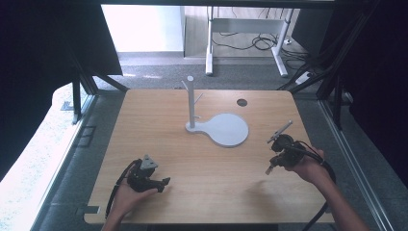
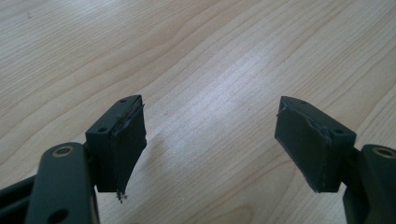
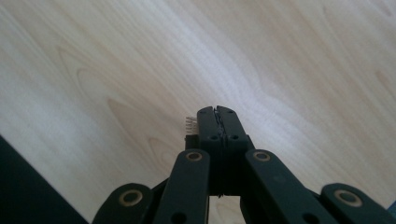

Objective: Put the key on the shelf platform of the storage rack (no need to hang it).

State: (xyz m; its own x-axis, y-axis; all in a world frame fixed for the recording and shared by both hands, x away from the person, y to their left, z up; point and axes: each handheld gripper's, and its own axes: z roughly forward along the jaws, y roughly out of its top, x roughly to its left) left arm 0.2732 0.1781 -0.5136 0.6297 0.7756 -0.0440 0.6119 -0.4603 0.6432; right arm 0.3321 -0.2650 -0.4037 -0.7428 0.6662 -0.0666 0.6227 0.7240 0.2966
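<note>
A white stand [image 1: 191,106] with an upright post and short pegs rises from a round flat base [image 1: 227,130] at the middle back of the wooden table [image 1: 202,168]. My left gripper [image 1: 162,183] lies low over the table's near left, its jaws pointing right. In the left gripper view, it [image 2: 210,126] stands wide open over bare wood, with nothing between the pads [image 2: 128,140]. At the near right, a hand holds my right gripper [image 1: 270,167] tilted down toward the table. The right gripper view shows this gripper [image 3: 218,112] shut, its jaws pressed together with nothing visible between them.
A small round hole [image 1: 242,102] pierces the table top at the back right. Cables trail from both grippers off the near edge. Grey floor, dark frame struts [image 1: 77,96] and a white desk frame [image 1: 245,29] lie beyond the table.
</note>
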